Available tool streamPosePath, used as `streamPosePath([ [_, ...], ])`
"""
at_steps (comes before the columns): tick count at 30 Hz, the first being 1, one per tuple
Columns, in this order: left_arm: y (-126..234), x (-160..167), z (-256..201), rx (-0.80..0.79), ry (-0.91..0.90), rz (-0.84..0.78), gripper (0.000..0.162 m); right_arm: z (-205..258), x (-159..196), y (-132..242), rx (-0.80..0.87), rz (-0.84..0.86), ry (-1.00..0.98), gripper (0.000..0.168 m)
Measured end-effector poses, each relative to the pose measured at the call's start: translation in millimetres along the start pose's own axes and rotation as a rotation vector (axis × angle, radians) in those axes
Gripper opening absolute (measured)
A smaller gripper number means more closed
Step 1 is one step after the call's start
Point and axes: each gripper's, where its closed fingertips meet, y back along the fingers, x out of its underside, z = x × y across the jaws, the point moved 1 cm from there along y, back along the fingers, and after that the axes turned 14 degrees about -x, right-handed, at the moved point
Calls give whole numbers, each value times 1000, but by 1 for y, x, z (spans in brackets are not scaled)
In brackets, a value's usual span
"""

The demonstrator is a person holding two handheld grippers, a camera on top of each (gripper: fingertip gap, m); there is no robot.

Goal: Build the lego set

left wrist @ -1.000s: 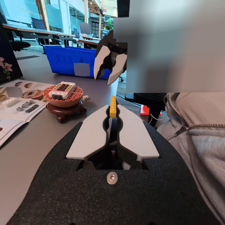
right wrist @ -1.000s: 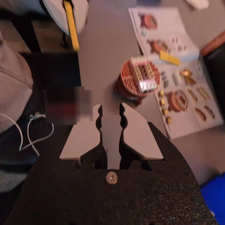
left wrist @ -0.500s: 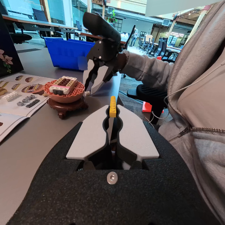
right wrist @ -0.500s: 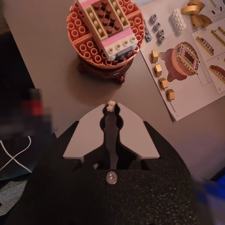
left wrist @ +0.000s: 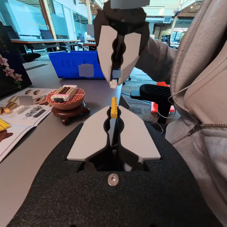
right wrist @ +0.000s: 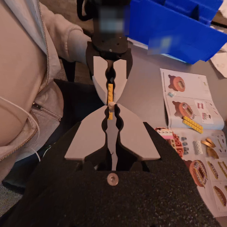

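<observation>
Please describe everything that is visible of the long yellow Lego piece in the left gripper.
The long yellow piece is a narrow, one-stud-wide strip of glossy plastic with a single row of studs. The left gripper is shut on one end of it, so the rest projects forward past the fingertips, in the air by the table edge. The right gripper holds a small white piece just above it, not yet touching.

Bare counter [left wrist: 100, 93] between bowl model [left wrist: 67, 98] and edge is passable; blue bin [left wrist: 73, 63] blocks behind, booklet [left wrist: 24, 117] parts crowd left.
</observation>
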Motion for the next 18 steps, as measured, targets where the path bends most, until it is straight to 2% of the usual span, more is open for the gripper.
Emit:
streamPosePath([
  [11, 0, 4, -3, -13, -61, 16, 7, 2, 7, -17, -41, 67, -26, 8],
  [18, -4, 6, 0, -108, -152, 12, 7, -2, 13, -15, -45, 44, -131, 8],
])
